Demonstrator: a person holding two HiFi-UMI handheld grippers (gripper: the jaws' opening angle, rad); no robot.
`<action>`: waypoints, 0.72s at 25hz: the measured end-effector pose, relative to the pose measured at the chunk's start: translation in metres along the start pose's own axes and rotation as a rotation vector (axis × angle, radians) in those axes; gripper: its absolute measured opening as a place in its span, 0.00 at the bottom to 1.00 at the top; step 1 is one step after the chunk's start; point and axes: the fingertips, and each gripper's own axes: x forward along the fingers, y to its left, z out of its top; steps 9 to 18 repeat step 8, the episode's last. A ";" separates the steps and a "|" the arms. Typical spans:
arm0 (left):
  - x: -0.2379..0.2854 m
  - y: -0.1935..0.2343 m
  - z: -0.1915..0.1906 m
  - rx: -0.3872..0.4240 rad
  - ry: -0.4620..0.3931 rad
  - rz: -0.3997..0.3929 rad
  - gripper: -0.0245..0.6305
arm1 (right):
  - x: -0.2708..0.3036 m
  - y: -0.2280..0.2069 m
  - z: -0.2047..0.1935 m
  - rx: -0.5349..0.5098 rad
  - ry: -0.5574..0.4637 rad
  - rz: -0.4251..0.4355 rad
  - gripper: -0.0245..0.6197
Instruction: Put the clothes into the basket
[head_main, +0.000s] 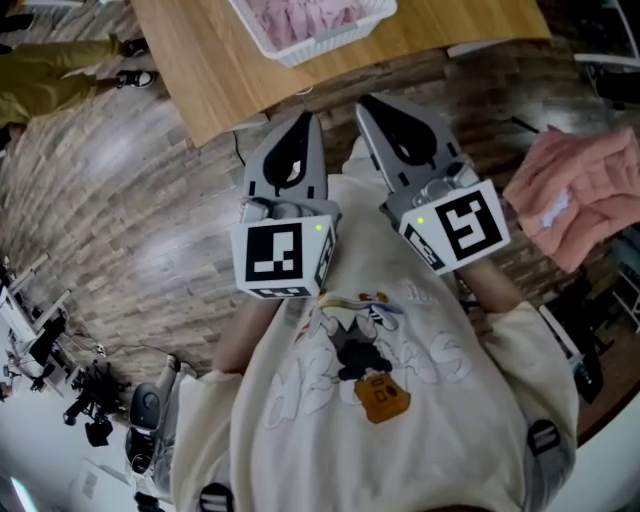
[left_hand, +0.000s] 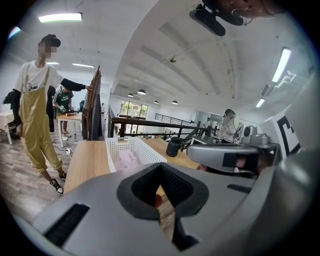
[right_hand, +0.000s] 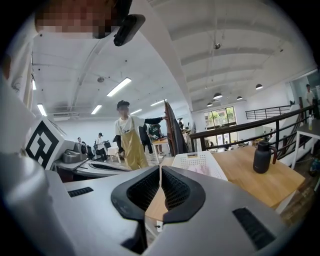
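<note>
Got the left gripper (head_main: 304, 120) clamped fully shut, nothing in it. Same deal with the right gripper (head_main: 372, 106): closed tight, empty. Holding both side by side in front of the chest, aimed at the counter (head_main: 200, 70) from just off its near edge. Can see the basket (head_main: 335, 38) sitting right at that near edge, white and slotted, with pink clothes (head_main: 300, 15) lying inside. Spotted another pink garment (head_main: 580, 190) off the counter entirely, out to the right, well apart from the basket, resting on something hard to make out. Over in the right gripper view, got a dark flask (right_hand: 263, 156) standing upright on the counter, right of the basket and apart from it. Also a person (left_hand: 37, 110) in yellow overalls standing on the floor (head_main: 120, 240) past the counter's left edge.
</note>
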 end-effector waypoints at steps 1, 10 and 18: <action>0.001 0.000 0.001 0.002 -0.004 0.001 0.04 | 0.000 0.000 0.001 -0.005 0.000 -0.002 0.08; -0.009 0.001 -0.012 -0.003 -0.012 0.009 0.04 | -0.002 0.009 -0.012 -0.026 0.003 -0.007 0.08; -0.009 0.001 -0.012 -0.003 -0.012 0.009 0.04 | -0.002 0.009 -0.012 -0.026 0.003 -0.007 0.08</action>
